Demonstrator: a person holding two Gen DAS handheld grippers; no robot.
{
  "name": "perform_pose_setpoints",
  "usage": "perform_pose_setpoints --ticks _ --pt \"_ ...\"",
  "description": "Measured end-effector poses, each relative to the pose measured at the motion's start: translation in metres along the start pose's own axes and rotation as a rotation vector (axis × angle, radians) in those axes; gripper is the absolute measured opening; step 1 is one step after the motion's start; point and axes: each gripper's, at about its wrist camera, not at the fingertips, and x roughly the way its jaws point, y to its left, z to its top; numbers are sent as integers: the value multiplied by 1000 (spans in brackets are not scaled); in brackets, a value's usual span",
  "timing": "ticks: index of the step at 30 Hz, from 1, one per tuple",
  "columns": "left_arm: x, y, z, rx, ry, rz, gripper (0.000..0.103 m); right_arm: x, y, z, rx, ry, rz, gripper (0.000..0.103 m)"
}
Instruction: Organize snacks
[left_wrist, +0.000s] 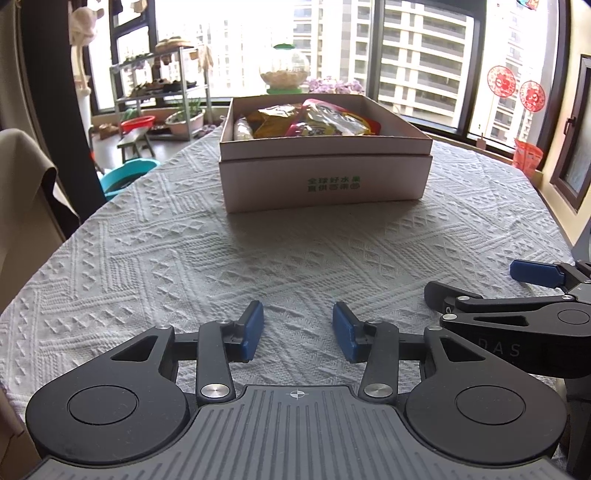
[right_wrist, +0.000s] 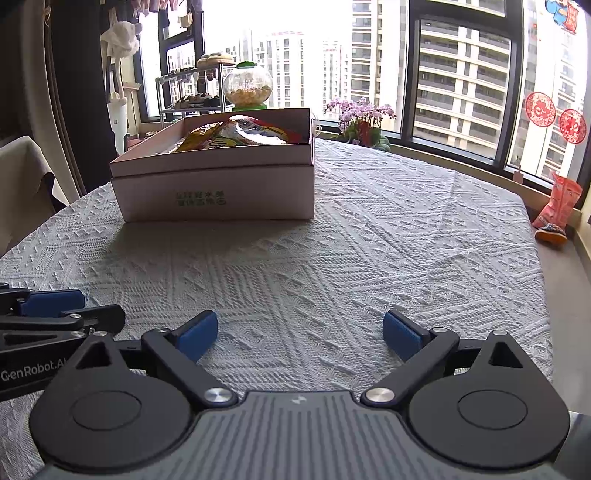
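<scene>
"GenRobot.A…" marks the left tool (right_wrist: 55, 314); green Chinese print, perhaps "全球好水果", fronts the box (left_wrist: 325, 184).

box (left_wrist: 325, 181): pale pink, green print
snacks (left_wrist: 314, 122): yellow, red, silver
cloth (left_wrist: 184, 251): white, raised diamond weave
pads (right_wrist: 197, 336): blue
orchids (right_wrist: 360, 110): purple

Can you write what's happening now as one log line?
left gripper: open, empty | right gripper: open, empty | snack bags: in box | box: on tablecloth
</scene>
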Motion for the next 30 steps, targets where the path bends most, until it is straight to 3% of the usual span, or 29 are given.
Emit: perform_pose_setpoints --ticks 30 --pt "-1 0 -1 -3 -7 -2 48 0 1 0 1 0 -1 97"
